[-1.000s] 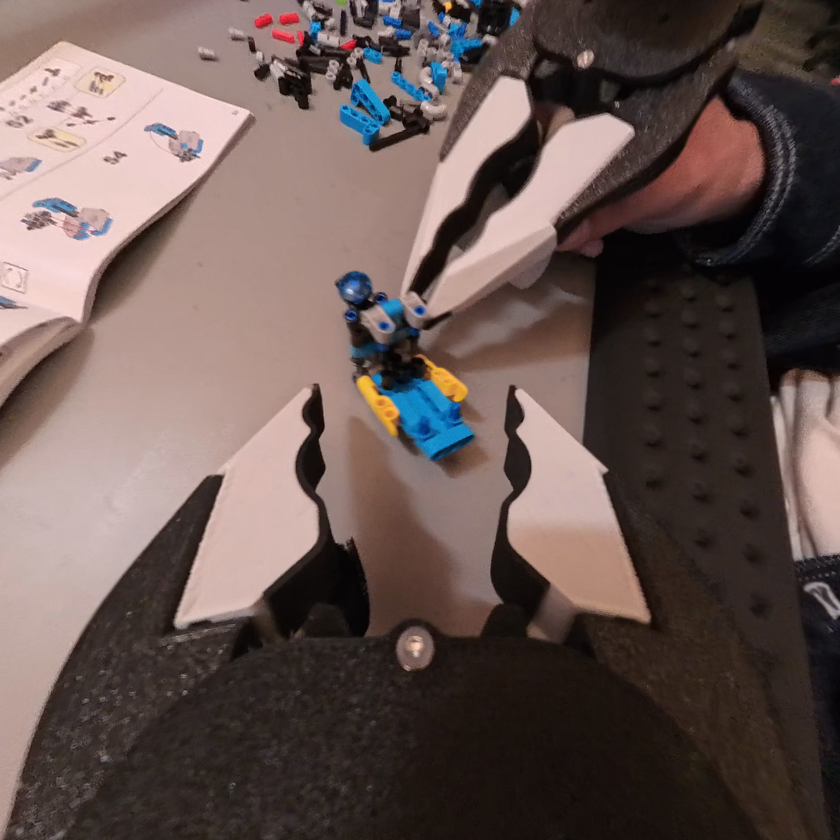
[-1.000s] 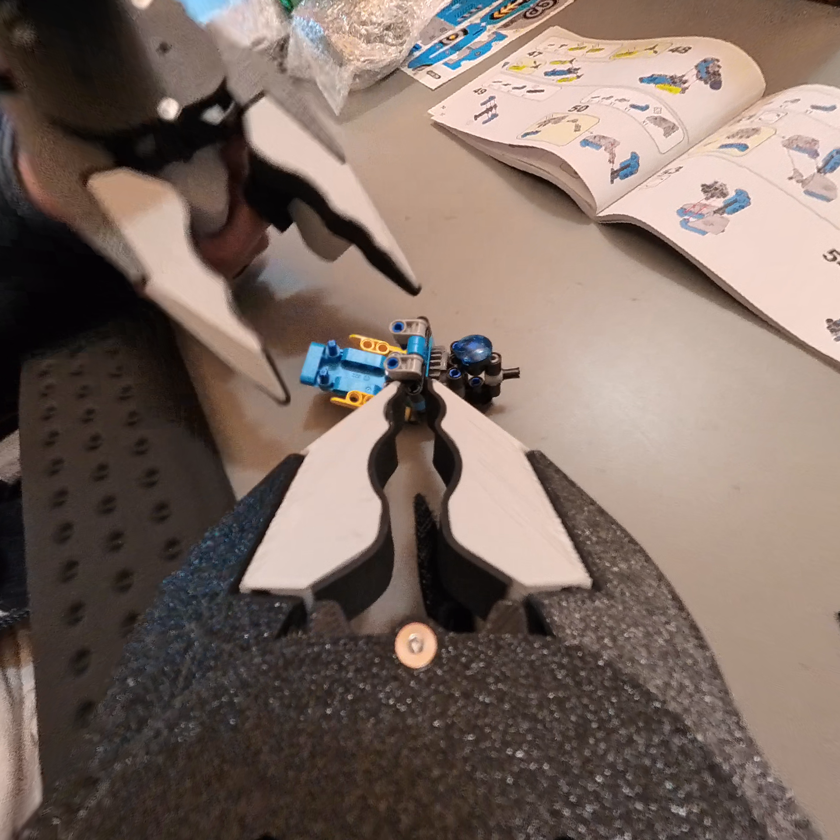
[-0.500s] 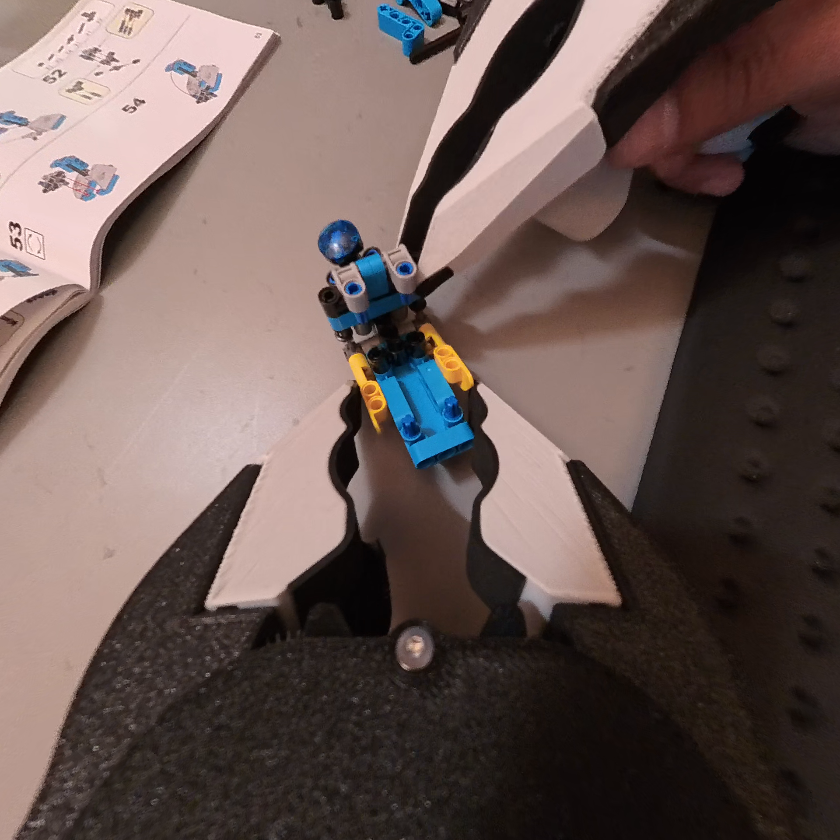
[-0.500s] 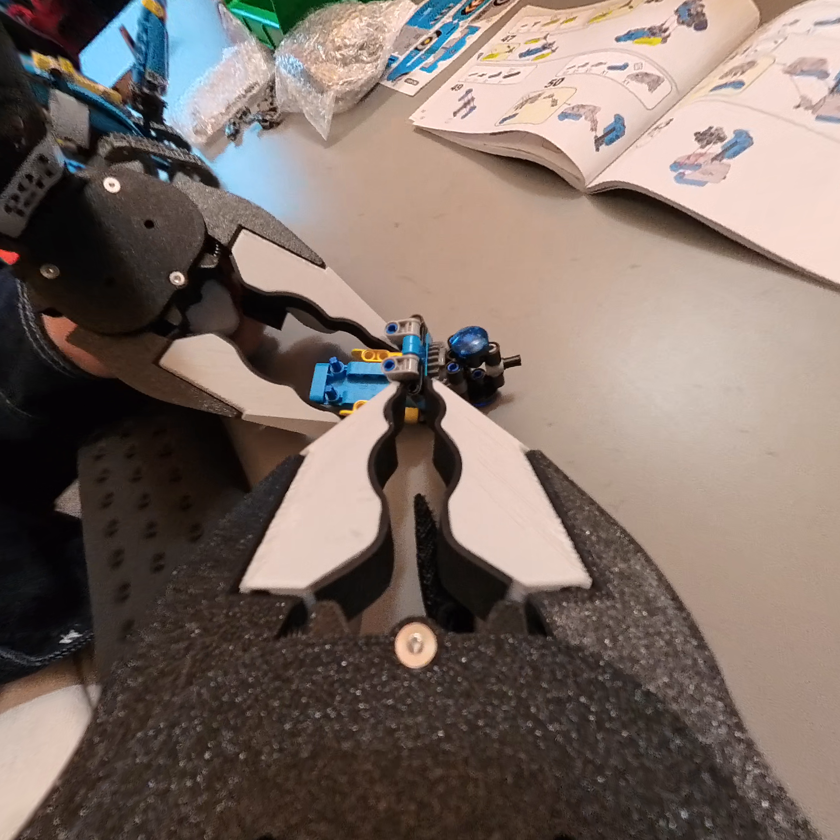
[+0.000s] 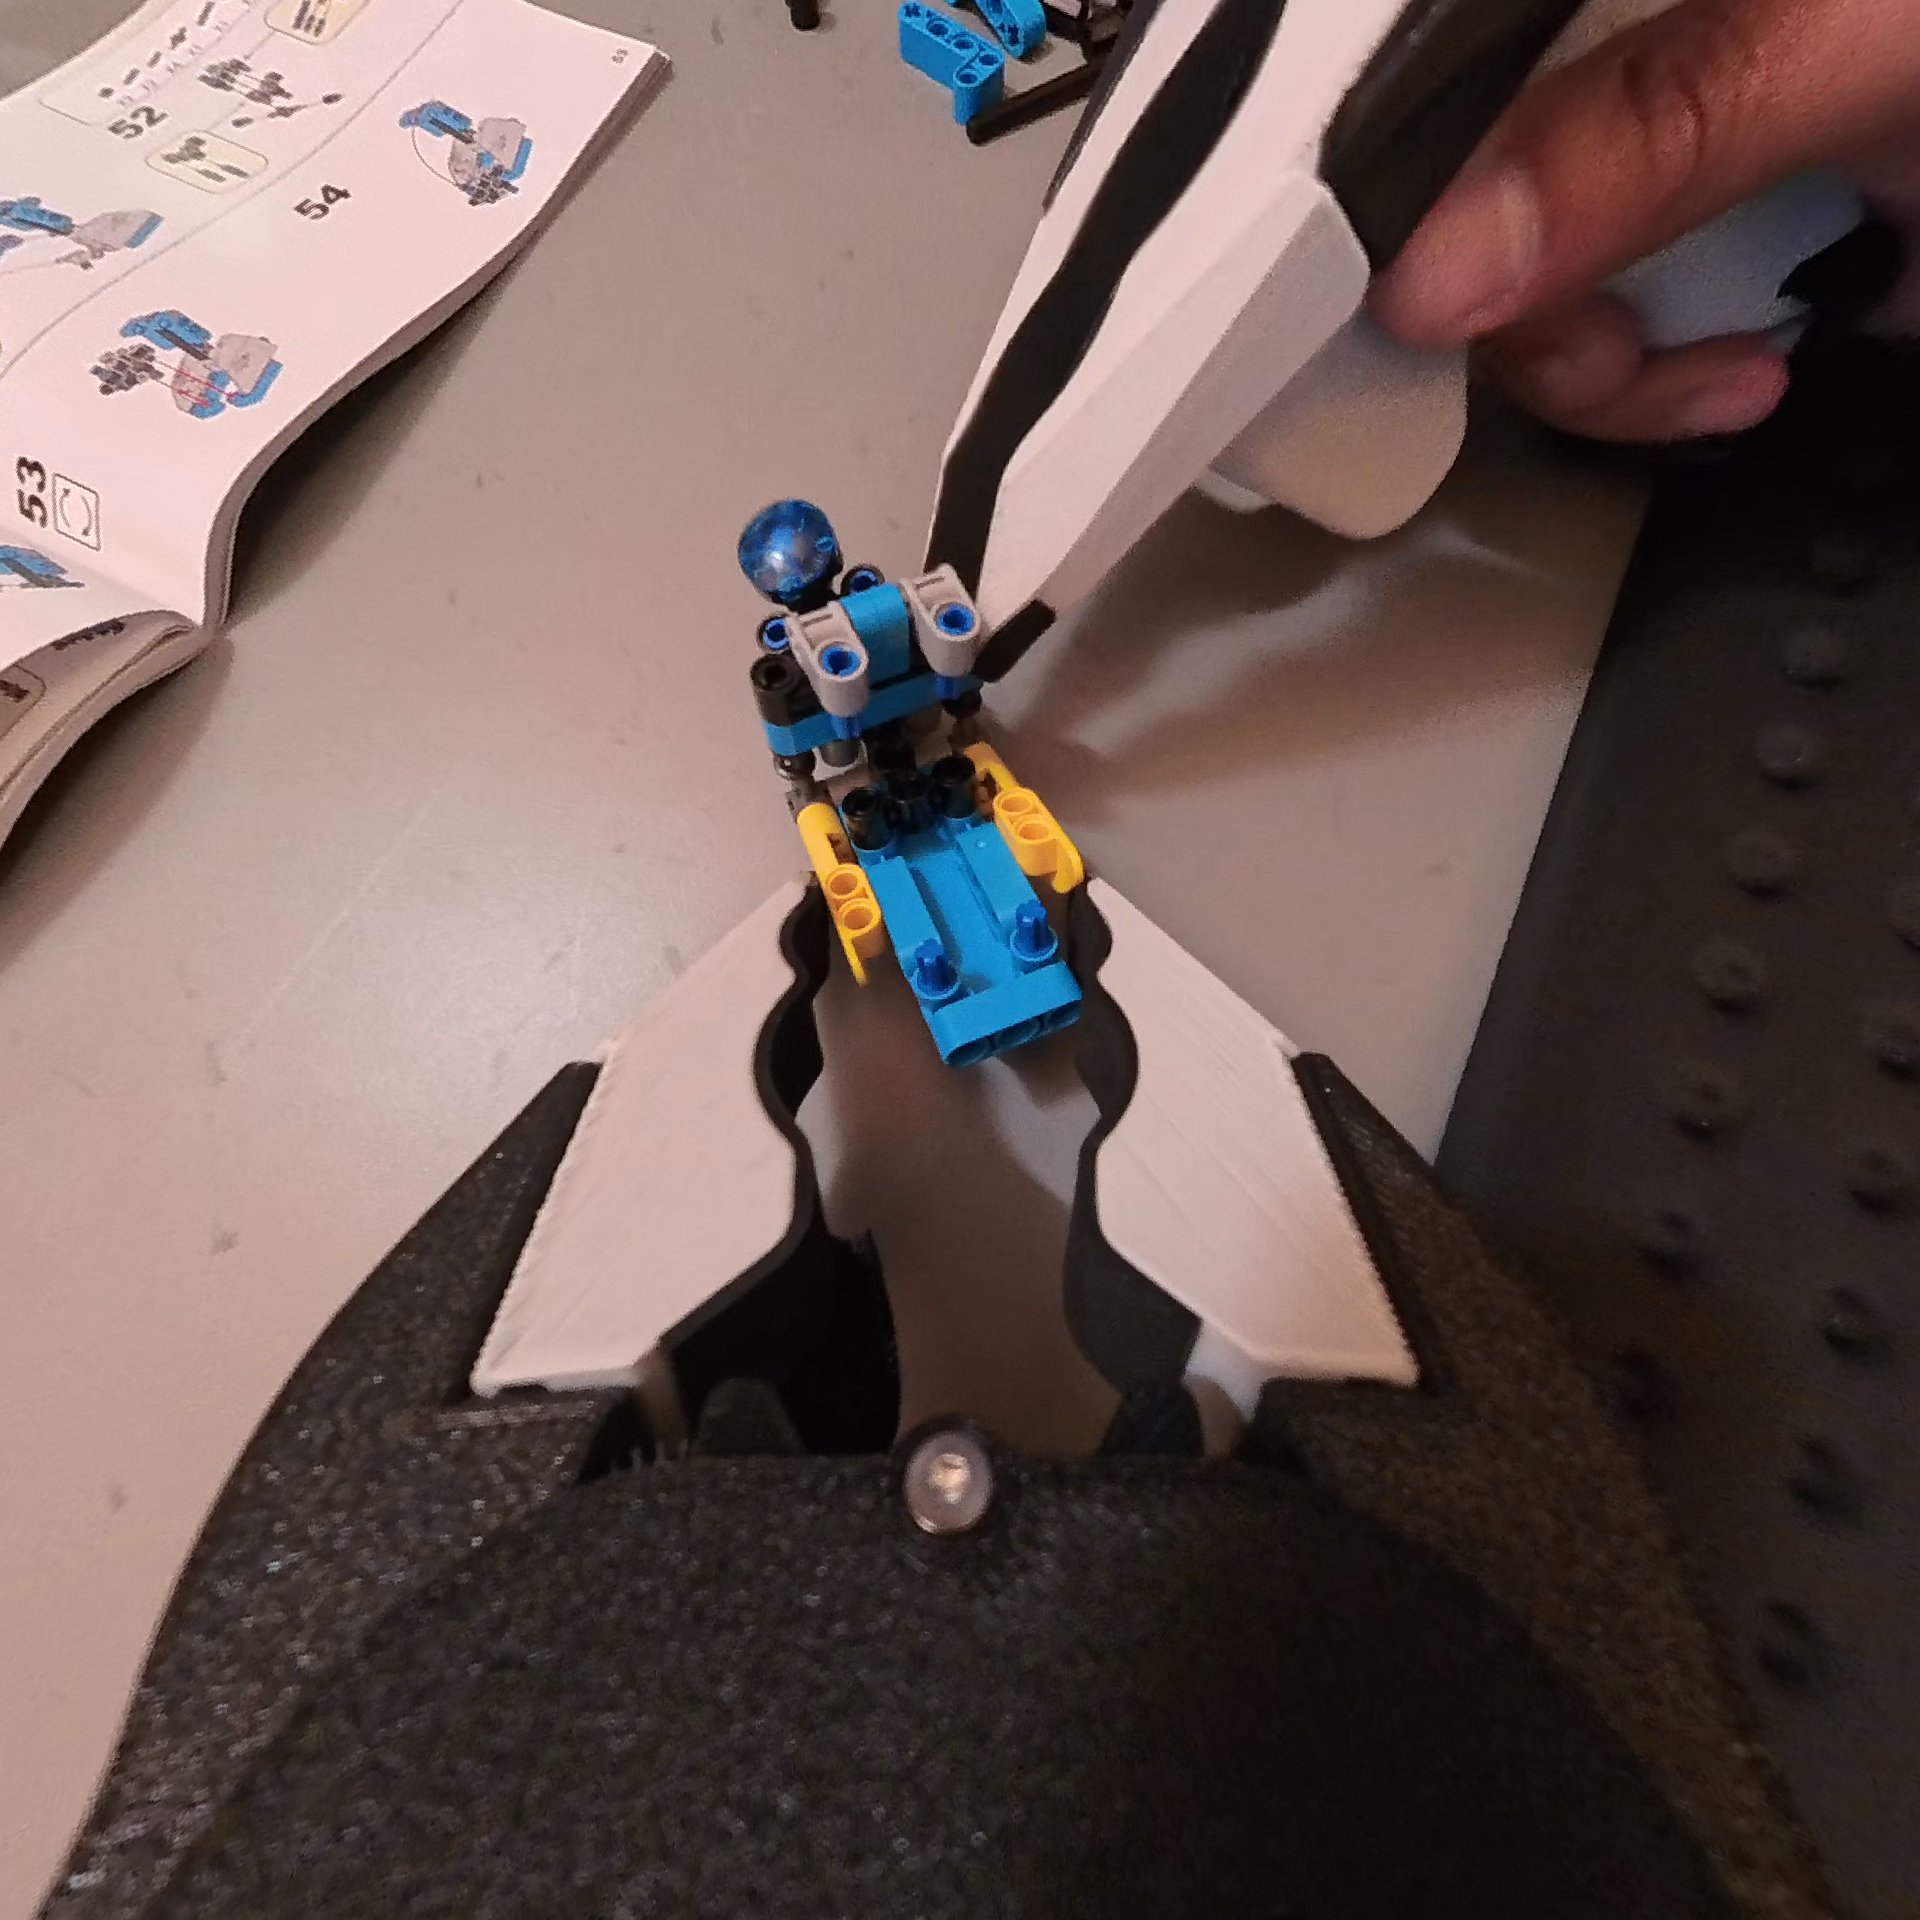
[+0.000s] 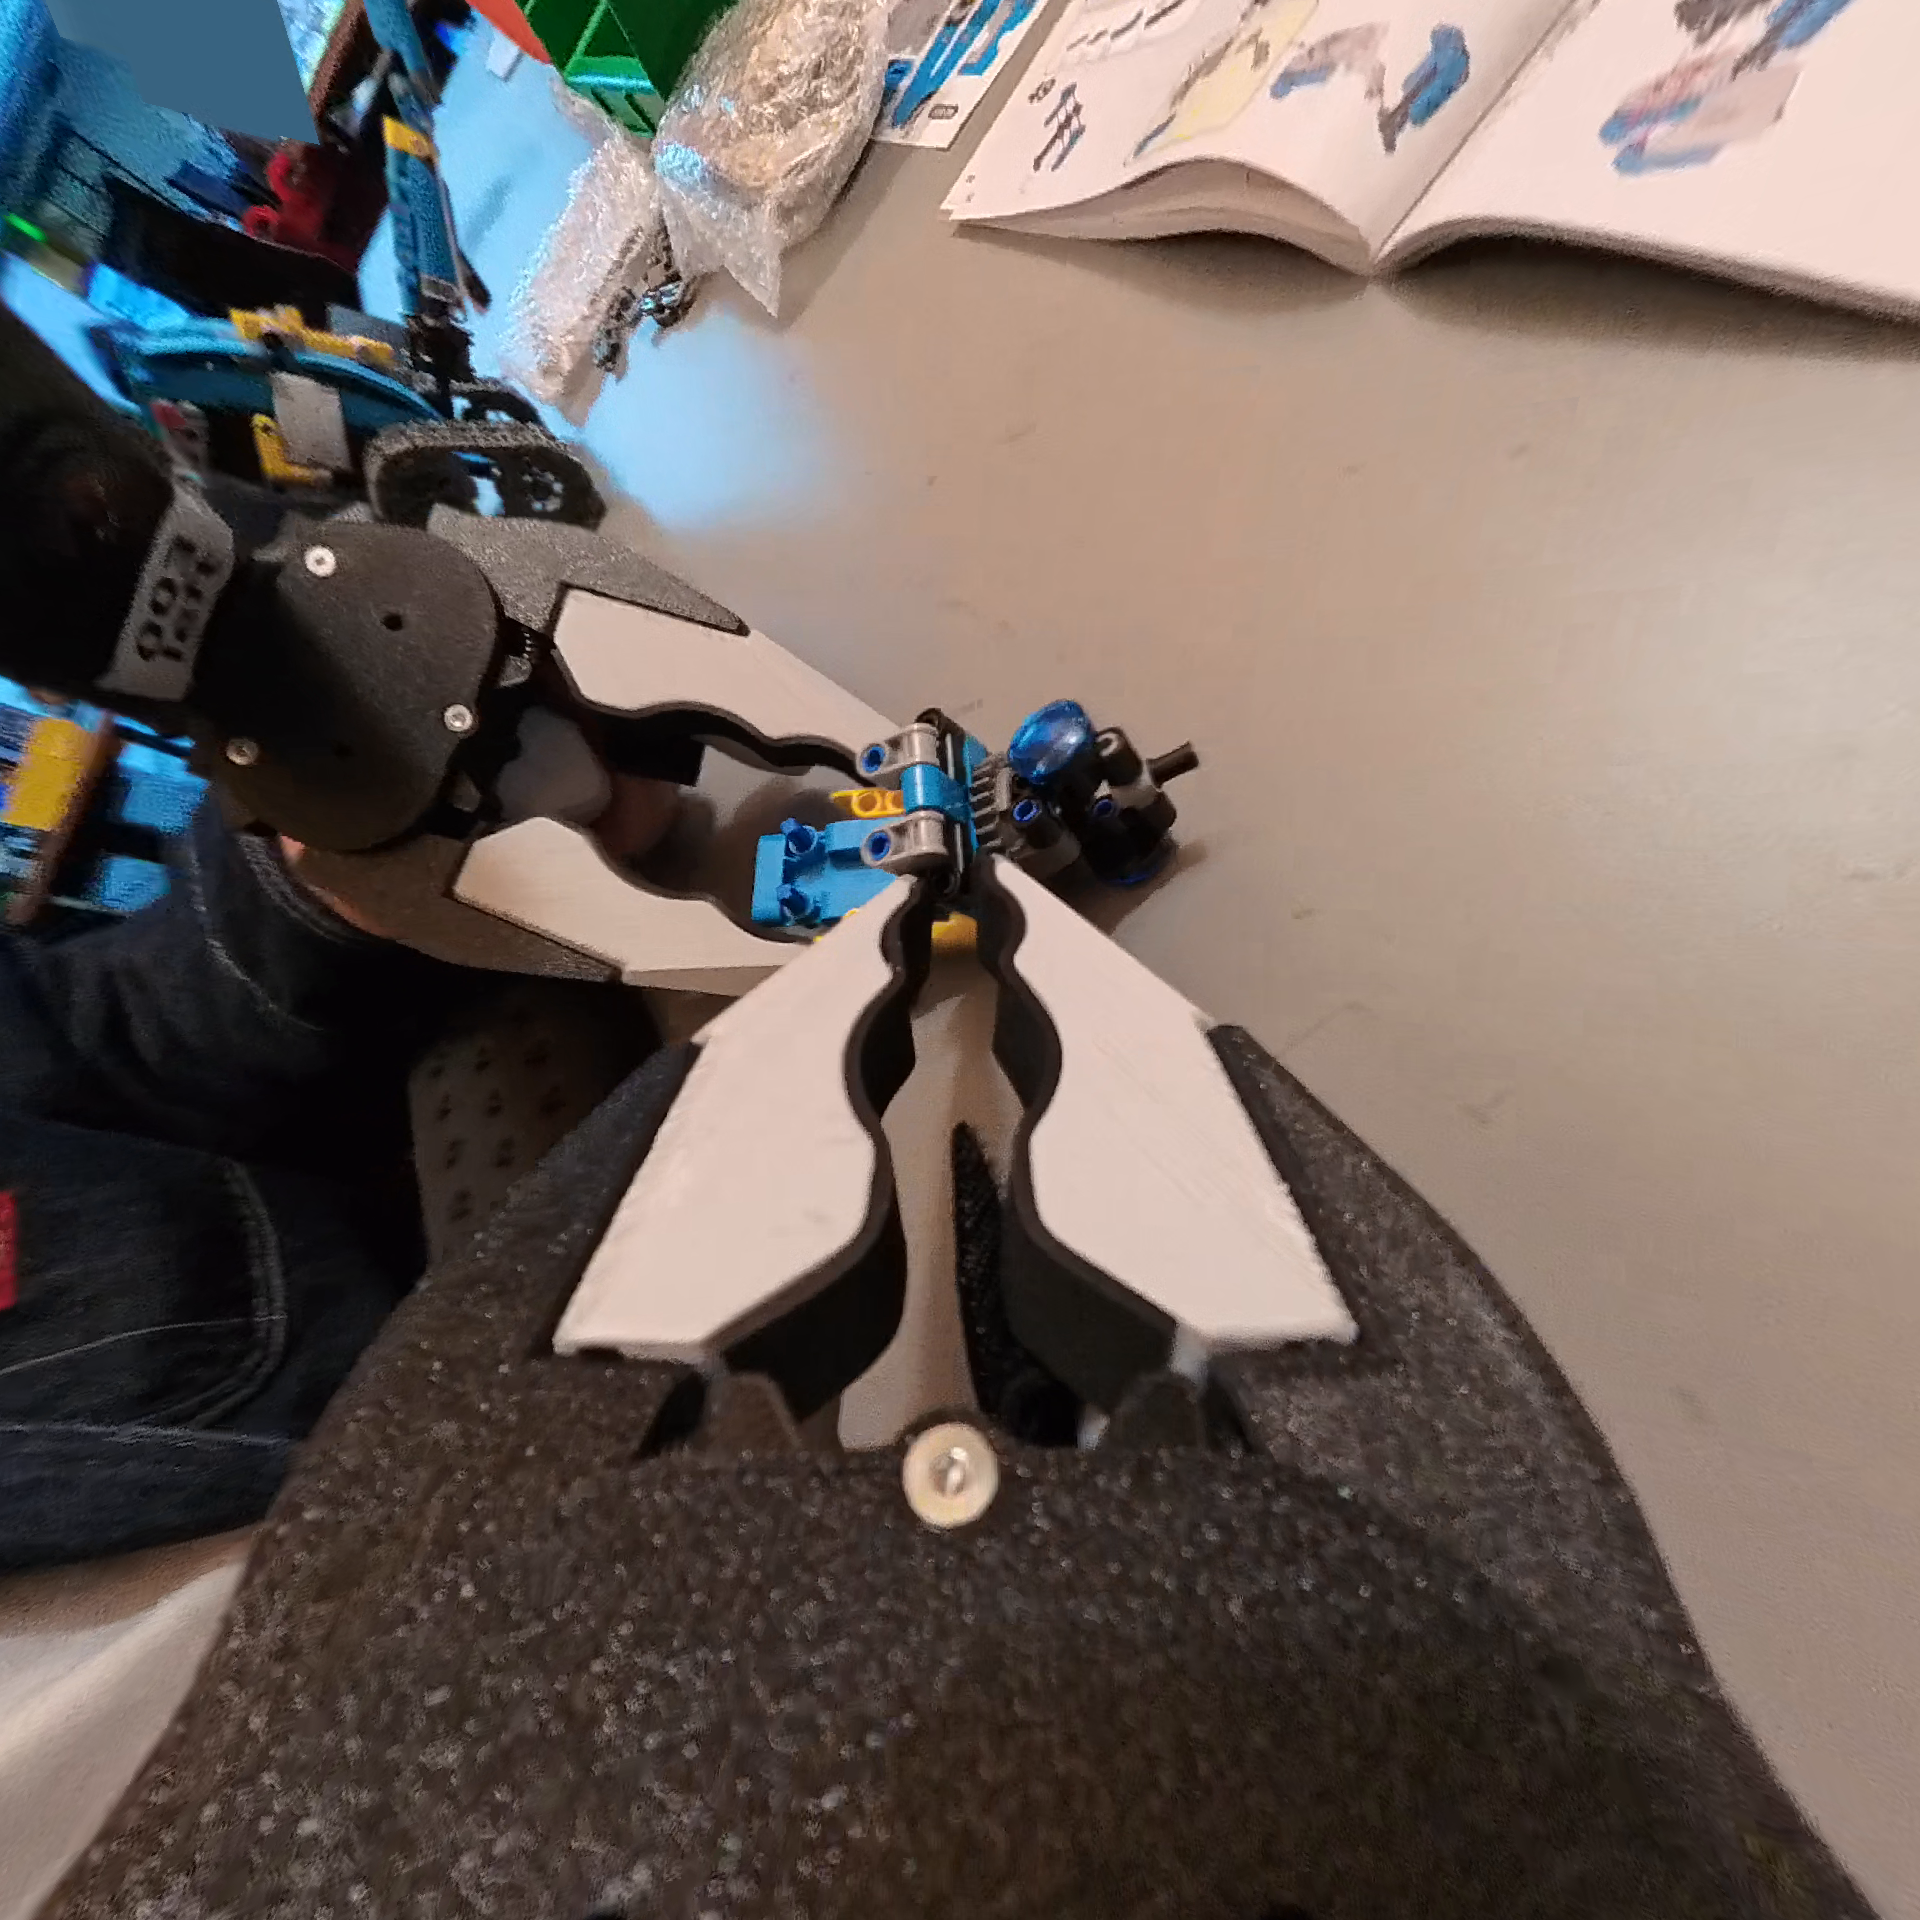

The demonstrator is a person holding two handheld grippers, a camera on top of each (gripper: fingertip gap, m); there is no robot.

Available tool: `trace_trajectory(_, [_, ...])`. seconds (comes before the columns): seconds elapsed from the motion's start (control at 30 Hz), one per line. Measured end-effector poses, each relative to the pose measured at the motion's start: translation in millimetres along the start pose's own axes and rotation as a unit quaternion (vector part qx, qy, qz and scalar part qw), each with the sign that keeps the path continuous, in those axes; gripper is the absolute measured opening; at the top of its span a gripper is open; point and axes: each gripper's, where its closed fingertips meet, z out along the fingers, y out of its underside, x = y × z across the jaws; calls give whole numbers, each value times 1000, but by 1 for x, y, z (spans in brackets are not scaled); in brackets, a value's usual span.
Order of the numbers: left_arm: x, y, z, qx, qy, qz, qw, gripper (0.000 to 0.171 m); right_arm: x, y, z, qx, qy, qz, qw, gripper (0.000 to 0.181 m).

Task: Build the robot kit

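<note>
A small brick model [image 5: 914, 790] with a blue base, yellow side pieces, grey and black parts and a dark blue dome stands on the grey table [image 5: 468, 831]. My left gripper [image 5: 945, 914] is shut on the model's blue and yellow base, one finger on each side. My right gripper [image 6: 951, 883] is shut on a black part at the model's side, under the grey pieces. The model also shows in the right wrist view [image 6: 935, 810]. The right gripper also shows in the left wrist view [image 5: 997, 623], coming in from the upper right. The left gripper also shows in the right wrist view [image 6: 821, 842], coming in from the left.
An open instruction booklet [image 5: 208, 260] lies to the far left, and shows in the right wrist view [image 6: 1455, 135]. Loose bricks [image 5: 956, 62] lie beyond. A black studded mat [image 5: 1714, 1039] covers the table's right edge. Plastic bags [image 6: 748, 135] and a bigger blue build [image 6: 312, 395] stand behind. Left tips to right tips: about 4 centimetres.
My left gripper was open and short of the model; it moved forward and closed on the blue and yellow base. My right gripper stayed shut on the model's side.
</note>
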Motion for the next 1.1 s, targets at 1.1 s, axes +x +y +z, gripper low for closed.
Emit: trace_trajectory(1.1, [2, 1, -1, 0, -14, -22, 1000, 50, -5, -2, 1, -88, 87, -142, 982, 7])
